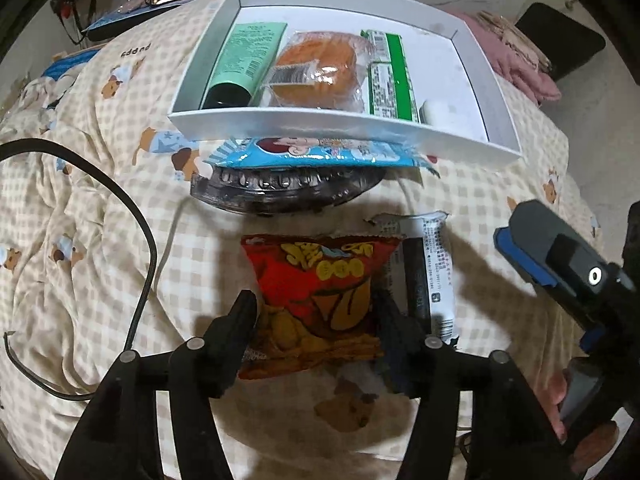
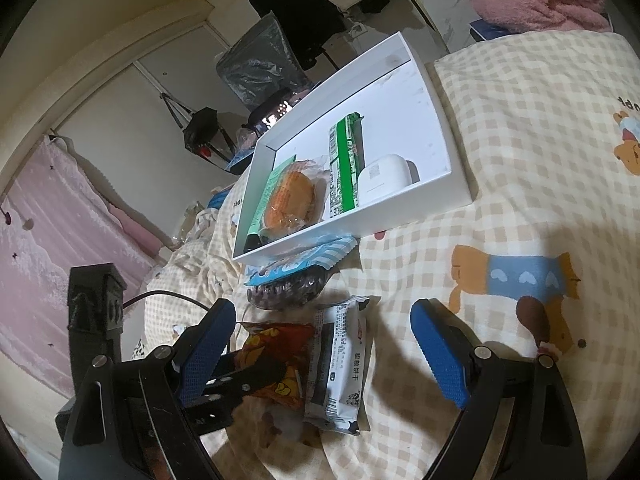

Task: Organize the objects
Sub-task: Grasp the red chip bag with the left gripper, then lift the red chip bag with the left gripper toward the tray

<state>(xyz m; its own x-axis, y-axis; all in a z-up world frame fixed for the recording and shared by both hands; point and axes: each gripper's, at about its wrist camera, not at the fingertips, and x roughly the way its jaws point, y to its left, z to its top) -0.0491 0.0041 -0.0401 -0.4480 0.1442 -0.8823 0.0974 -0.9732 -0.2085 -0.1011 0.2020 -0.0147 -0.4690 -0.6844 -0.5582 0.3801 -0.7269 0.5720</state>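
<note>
Red and yellow foil, crinkled and pillow-shaped, formed the single snack packet (image 1: 320,300), which lay on the checked, bear-printed bedspread (image 1: 100,220) between the two black fingers (image 1: 240,320) of the left gripper (image 1: 316,316). Its jaws stood part-spread either side of the packet; whether the pads still touched it could not be told. One white-and-black biscuit wrapper (image 1: 434,272) lay just right of the packet, touching it. Farther off sat one dark ridged oval object (image 1: 280,192) under one blue glossy packet (image 1: 320,152). Beyond, one white rectangular cardboard tray (image 1: 320,120) held five items: a green tube (image 1: 244,64), an orange round in clear film (image 1: 320,68), two green-striped bars (image 1: 388,76) and a white rounded case (image 2: 384,178). The right gripper (image 2: 324,356), blue-padded, hung spread wide and empty at the near right.
</note>
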